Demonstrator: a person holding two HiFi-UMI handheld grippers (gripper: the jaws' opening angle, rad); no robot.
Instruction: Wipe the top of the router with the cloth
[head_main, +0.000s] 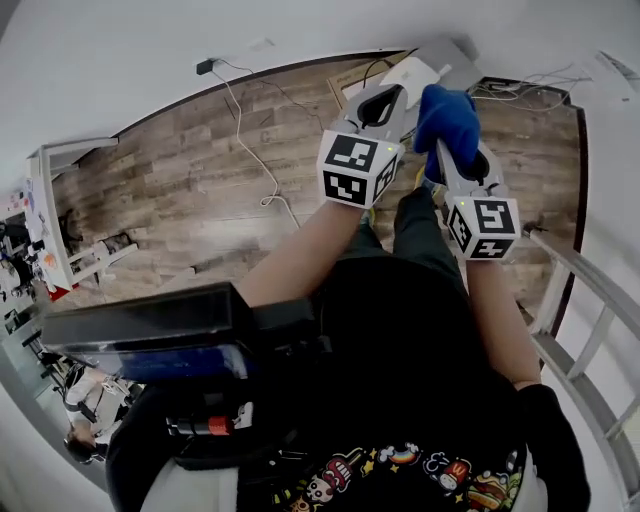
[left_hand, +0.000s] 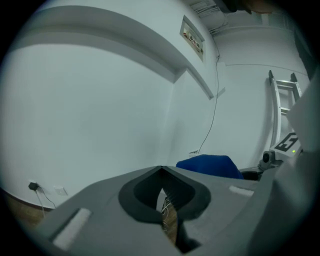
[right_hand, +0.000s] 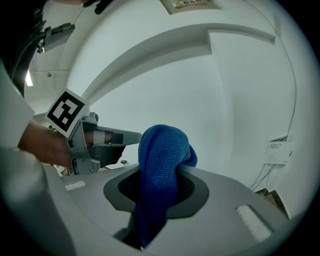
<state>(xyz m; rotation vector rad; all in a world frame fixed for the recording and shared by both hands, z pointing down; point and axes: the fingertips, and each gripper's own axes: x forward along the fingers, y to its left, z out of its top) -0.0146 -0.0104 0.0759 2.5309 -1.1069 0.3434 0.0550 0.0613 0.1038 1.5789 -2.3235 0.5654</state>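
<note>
The right gripper (right_hand: 159, 172) pinches the blue cloth (right_hand: 163, 147) between its jaws. The cloth bulges up past the tips and trails down behind them. Just beside it, the left gripper (left_hand: 161, 169) has its jaws pressed together on nothing. Both point over the wooden floor (head_main: 190, 190), towards a white rounded device (head_main: 410, 72).

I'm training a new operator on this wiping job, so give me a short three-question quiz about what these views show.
1. The blue cloth is clamped by: A) the left hand-held gripper, B) the right hand-held gripper, C) neither.
2. True or false: the left hand-held gripper's jaws stand wide apart.
3. Fill in: each hand-held gripper carries a cube with square black-and-white ____.
Key: 1 B; 2 false, they are together with nothing between; 3 markers.
</note>
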